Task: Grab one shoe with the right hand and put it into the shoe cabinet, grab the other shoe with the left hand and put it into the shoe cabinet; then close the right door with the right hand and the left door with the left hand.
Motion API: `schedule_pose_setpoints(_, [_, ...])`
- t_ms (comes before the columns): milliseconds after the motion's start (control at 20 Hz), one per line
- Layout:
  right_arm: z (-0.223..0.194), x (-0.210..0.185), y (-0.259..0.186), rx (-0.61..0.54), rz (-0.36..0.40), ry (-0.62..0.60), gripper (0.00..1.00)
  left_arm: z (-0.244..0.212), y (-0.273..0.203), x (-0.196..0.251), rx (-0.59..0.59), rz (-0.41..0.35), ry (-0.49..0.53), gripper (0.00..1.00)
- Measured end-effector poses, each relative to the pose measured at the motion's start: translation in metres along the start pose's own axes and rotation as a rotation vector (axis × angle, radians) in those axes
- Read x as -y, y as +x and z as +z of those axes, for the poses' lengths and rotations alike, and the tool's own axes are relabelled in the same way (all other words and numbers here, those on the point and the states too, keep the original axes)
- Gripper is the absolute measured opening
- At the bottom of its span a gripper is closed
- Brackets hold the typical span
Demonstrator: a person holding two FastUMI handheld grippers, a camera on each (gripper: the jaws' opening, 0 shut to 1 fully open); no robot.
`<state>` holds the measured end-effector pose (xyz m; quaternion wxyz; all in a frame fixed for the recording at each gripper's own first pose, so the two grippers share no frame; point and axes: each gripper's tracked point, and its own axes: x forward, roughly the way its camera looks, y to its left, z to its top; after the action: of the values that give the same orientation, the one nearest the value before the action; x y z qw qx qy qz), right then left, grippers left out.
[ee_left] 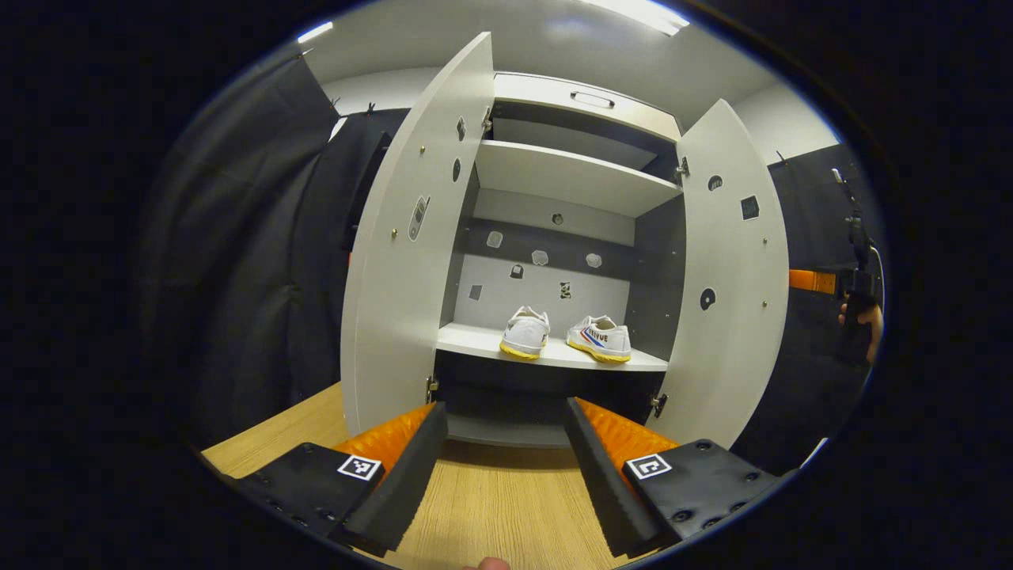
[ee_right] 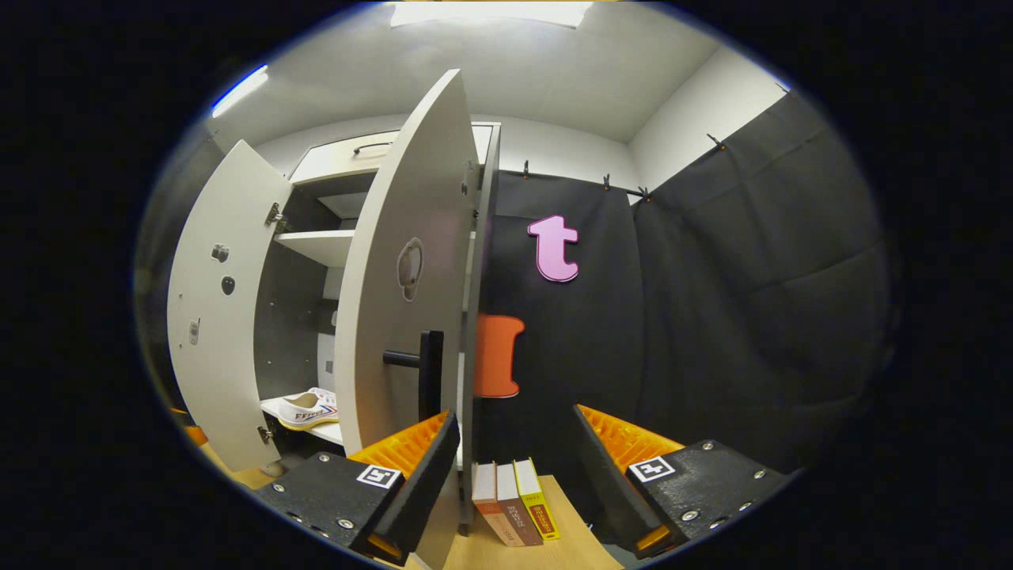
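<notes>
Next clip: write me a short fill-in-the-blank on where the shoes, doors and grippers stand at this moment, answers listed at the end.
1. Both white shoes sit on the cabinet's ____ shelf.
2. Both cabinet doors stand ____.
3. The left gripper is open and holds ____.
4. The right gripper, open, faces the right door's black ____ on its outer face.

Missing words: lower; open; nothing; handle
</notes>
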<state>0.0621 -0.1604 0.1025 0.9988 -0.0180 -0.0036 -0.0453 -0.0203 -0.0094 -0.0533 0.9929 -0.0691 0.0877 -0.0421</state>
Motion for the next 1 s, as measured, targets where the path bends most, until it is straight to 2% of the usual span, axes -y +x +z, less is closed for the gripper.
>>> schedule_pose_setpoints(250, [0.001,-0.065,0.011,0.004,0.121,0.017,0.89,-0.004,0.0,-0.007,-0.012,-0.007,0.001,0.96])
schedule_pose_setpoints(400, [-0.002,-0.089,0.02,-0.01,0.173,0.075,0.89,-0.005,-0.003,-0.01,-0.013,-0.01,0.005,0.96])
schedule_pose_setpoints(500, [-0.001,-0.11,0.024,-0.009,0.229,0.068,0.89,-0.006,-0.005,-0.01,-0.014,-0.014,0.008,0.96])
schedule_pose_setpoints(550, [0.003,-0.116,0.027,0.007,0.235,0.058,0.96,-0.005,-0.005,-0.011,-0.011,-0.011,0.015,0.96])
schedule_pose_setpoints(600, [0.008,-0.121,0.029,0.021,0.241,0.053,0.86,-0.003,-0.005,-0.012,-0.007,-0.01,0.023,0.96])
schedule_pose_setpoints(750, [0.009,-0.142,0.042,0.021,0.264,0.027,0.97,-0.002,-0.008,-0.01,0.0,-0.013,0.034,0.96])
schedule_pose_setpoints(800, [0.008,-0.146,0.047,0.016,0.264,0.019,0.92,-0.003,-0.009,-0.009,0.0,-0.015,0.032,0.96])
schedule_pose_setpoints(950, [0.003,-0.164,0.061,0.002,0.273,0.025,0.92,-0.005,-0.011,-0.007,-0.005,-0.022,0.026,0.96])
schedule_pose_setpoints(1000, [-0.001,-0.166,0.069,-0.005,0.269,0.02,0.97,-0.006,-0.011,-0.008,-0.008,-0.021,0.028,0.97])
